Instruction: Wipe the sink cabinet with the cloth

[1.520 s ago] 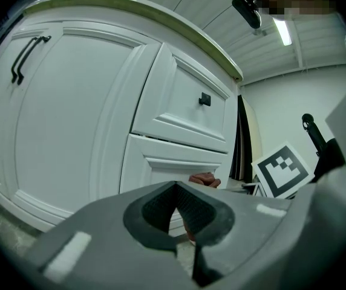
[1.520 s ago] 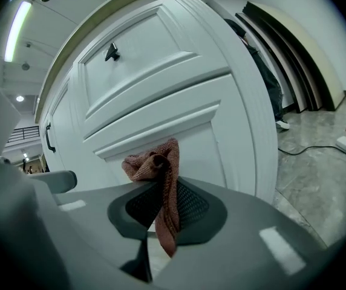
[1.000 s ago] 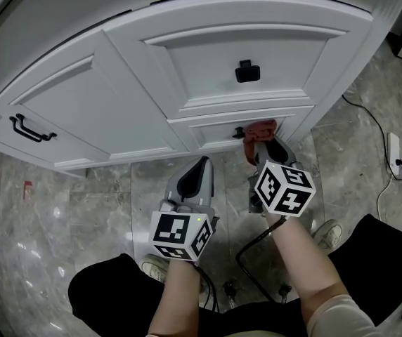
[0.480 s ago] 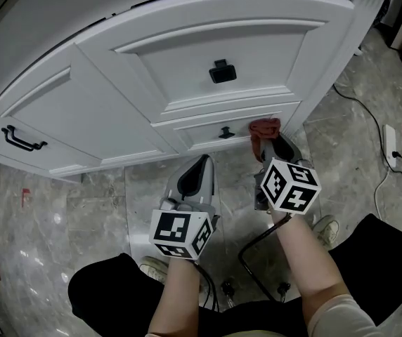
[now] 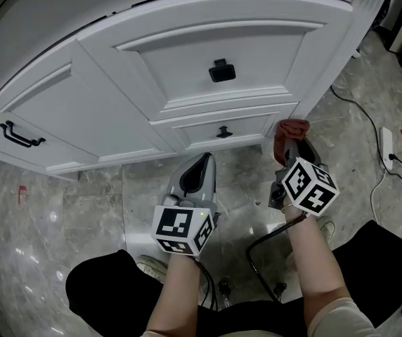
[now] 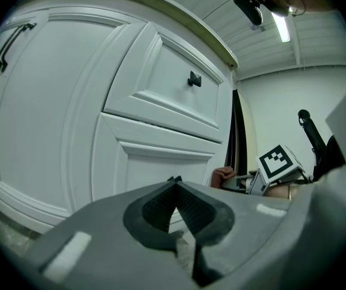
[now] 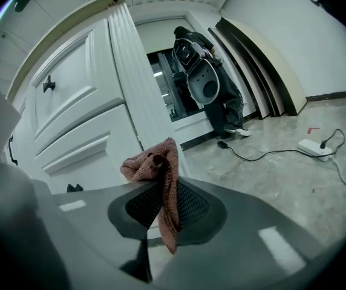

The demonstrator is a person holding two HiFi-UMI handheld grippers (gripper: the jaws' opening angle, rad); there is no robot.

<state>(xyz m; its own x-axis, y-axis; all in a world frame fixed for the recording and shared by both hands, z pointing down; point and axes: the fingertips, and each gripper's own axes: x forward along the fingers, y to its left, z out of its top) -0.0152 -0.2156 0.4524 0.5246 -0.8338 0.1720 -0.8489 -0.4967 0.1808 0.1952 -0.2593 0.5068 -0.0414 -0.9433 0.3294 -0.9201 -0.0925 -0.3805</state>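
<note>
My right gripper (image 5: 290,144) pinches the cloth (image 5: 292,128), fingers beside the sink cabinet (image 5: 187,83) corner; left gripper (image 5: 199,166) closed, empty; wiping seems unfinished.

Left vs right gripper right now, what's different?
The left gripper is shut on nothing; the right gripper is shut on the reddish cloth. Left sits before the lower drawer; right is by the right corner of the cabinet. Both point toward the cabinet.

The grey left gripper (image 5: 202,161) and right gripper (image 5: 291,146) each bear 1 black-and-white marker cube (image 5: 182,230), above black trousers (image 5: 102,293).
</note>
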